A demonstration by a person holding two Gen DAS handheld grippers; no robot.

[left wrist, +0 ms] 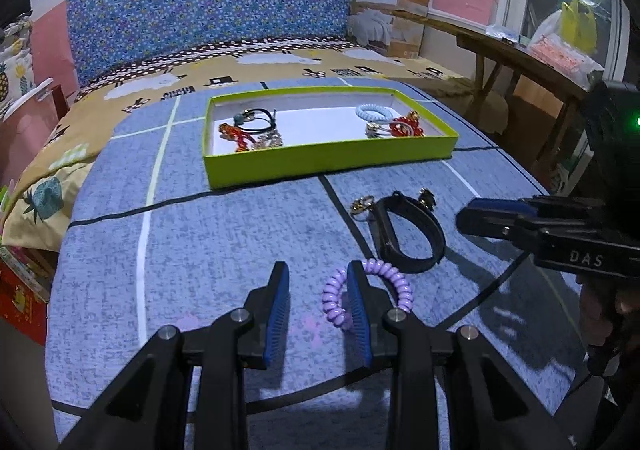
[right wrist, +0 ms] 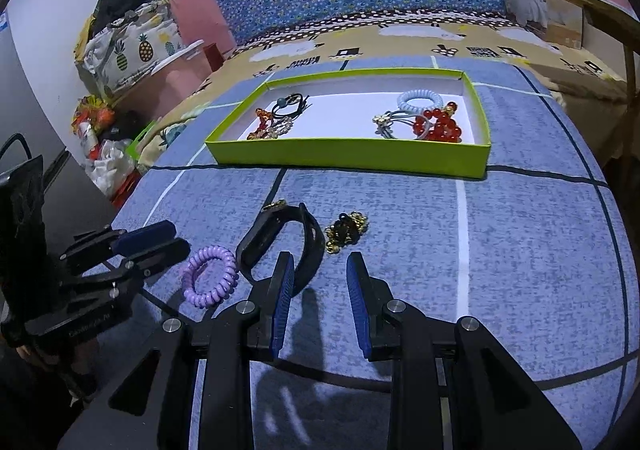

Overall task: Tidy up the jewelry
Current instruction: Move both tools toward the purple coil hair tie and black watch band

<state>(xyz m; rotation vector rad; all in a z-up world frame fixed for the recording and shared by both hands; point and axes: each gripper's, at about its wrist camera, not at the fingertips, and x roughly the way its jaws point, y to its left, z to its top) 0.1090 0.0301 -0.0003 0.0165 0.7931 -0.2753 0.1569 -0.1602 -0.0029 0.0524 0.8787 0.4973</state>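
Left gripper (left wrist: 318,290), jaws spread, has the purple coil (left wrist: 368,294) at its one o'clock, right finger inside the ring. Right gripper (right wrist: 320,278), jaws spread, empty; strap (right wrist: 280,246) at eleven.

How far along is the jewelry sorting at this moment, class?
Partly done: the green tray already holds several pieces, including a pale blue coil tie and red beads. In hand: nothing; the left gripper is open with one finger inside the purple coil tie, and the right gripper is open. Left on the bedspread: that tie, the black band and a gold trinket.
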